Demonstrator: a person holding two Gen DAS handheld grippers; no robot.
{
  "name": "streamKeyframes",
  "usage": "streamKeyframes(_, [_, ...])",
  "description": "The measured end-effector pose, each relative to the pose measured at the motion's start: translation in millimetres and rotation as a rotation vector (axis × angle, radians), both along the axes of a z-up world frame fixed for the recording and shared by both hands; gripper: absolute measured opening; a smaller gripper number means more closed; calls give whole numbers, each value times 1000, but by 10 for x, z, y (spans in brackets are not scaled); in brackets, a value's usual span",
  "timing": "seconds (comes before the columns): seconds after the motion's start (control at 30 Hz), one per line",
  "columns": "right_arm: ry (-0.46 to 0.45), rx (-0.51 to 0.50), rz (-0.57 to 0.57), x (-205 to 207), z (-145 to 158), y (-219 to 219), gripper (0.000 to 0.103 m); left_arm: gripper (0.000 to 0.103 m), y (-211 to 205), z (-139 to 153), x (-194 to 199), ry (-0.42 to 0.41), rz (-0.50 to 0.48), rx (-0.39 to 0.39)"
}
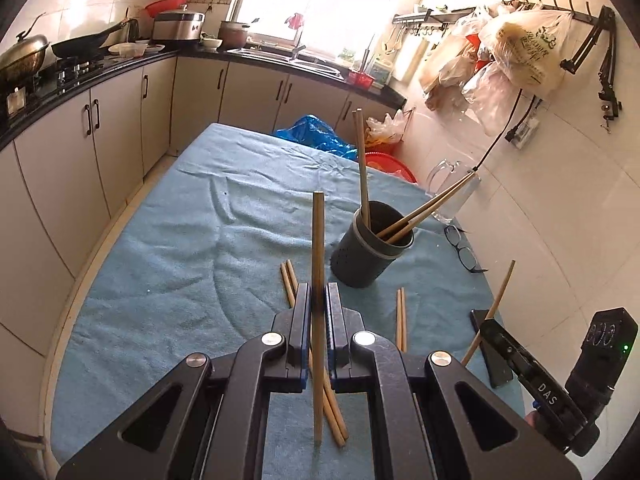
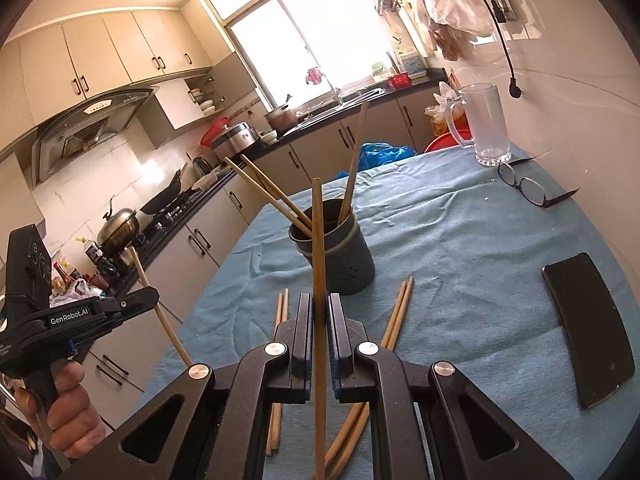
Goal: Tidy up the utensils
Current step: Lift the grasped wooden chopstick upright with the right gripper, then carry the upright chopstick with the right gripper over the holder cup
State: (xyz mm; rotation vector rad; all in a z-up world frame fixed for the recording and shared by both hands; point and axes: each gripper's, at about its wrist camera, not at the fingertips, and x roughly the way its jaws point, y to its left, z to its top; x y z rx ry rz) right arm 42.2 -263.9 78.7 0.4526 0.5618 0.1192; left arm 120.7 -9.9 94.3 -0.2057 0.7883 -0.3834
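Observation:
A dark grey utensil holder (image 1: 370, 250) (image 2: 336, 258) stands on the blue towel-covered table (image 1: 180, 240) with three wooden chopsticks leaning in it. My left gripper (image 1: 319, 300) is shut on one upright chopstick (image 1: 318, 240). My right gripper (image 2: 320, 308) is shut on another upright chopstick (image 2: 318, 240). Both are held above the table, short of the holder. Loose chopstick pairs lie on the towel (image 1: 401, 318) (image 1: 289, 282) (image 2: 400, 312) (image 2: 280, 320). The right gripper shows at the right of the left wrist view (image 1: 504, 340), the left gripper at the left of the right wrist view (image 2: 132, 300).
A glass mug (image 2: 486, 124), black glasses (image 2: 528, 188) and a black phone (image 2: 590, 340) lie on the table's right side by the tiled wall. Kitchen cabinets and a counter with pans (image 1: 80, 46) run along the left and back.

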Motion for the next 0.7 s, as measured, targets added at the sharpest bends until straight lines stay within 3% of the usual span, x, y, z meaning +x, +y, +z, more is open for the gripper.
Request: streamKeyframes(0.7, [-47, 31, -1, -84, 108, -25, 7, 6, 13, 151, -90, -27, 1, -14])
